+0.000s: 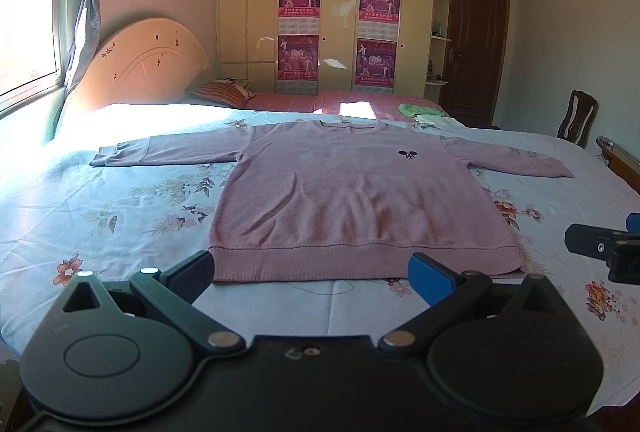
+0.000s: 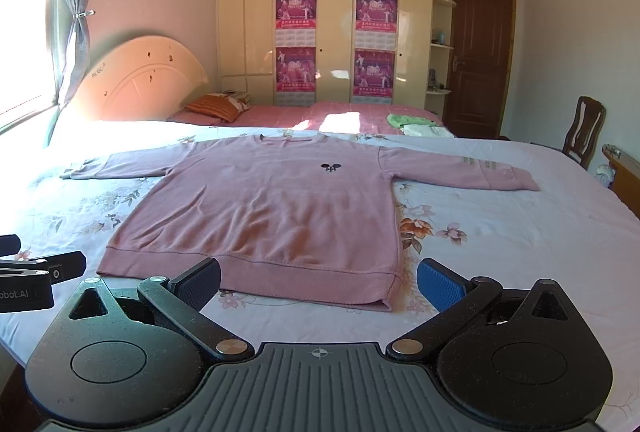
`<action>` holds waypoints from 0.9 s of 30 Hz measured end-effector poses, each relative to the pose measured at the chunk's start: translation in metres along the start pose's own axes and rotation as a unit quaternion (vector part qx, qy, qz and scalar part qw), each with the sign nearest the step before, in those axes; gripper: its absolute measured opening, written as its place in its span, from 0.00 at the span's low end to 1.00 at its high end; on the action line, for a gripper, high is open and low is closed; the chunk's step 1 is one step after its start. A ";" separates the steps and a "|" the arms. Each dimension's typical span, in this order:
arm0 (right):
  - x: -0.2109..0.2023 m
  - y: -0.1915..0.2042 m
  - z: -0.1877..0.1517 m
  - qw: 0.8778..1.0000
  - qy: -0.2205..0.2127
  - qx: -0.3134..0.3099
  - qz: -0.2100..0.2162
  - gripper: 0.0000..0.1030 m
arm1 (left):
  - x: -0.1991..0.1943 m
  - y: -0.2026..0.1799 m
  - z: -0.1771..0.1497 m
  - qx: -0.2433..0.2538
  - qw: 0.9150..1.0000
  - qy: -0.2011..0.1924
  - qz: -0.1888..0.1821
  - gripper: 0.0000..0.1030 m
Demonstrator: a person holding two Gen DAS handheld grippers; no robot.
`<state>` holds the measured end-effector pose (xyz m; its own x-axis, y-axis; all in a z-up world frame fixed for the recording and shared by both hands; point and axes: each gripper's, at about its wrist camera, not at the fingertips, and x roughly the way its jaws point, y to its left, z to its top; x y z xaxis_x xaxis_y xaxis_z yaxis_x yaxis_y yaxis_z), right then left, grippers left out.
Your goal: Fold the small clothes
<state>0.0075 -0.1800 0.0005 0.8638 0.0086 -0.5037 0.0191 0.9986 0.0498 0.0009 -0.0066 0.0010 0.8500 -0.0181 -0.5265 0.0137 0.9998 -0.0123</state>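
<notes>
While the pink knit long-sleeved sweater (image 1: pixel 360 192) is lying flat, face up, across the middle of both frames on the pale floral bedsheet (image 1: pixel 120 216), nothing is folded yet. I'm worrying about pinching sheet along with the ribbed hem (image 1: pixel 360 260), since the fabric is thin and lying tight on the bedding; that would be dragging the whole garment askew. Left gripper (image 1: pixel 312 274) is hovering low at bottom centre, level, jaws spread wide, holding nothing, pointing at the hem. Right gripper (image 2: pixel 318 282) is sitting likewise near the hem's right corner, jaws released, empty.
</notes>
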 end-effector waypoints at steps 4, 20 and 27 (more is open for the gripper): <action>0.000 0.001 0.001 1.000 0.000 -0.001 0.004 1.00 | 0.000 0.003 0.000 -0.001 1.000 0.001 0.005 1.00; 0.012 0.001 0.004 1.000 0.009 -0.002 0.002 1.00 | 0.010 -0.003 0.002 0.002 1.000 0.010 0.004 1.00; 0.022 -0.001 0.006 1.000 0.014 -0.001 -0.003 1.00 | 0.021 -0.006 0.005 0.002 1.000 0.014 -0.003 1.00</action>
<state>0.0294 -0.1817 -0.0053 0.8495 0.0031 -0.5276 0.0240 0.9987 0.0444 0.0211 -0.0134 -0.0059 0.8352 -0.0232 -0.5494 0.0204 0.9997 -0.0112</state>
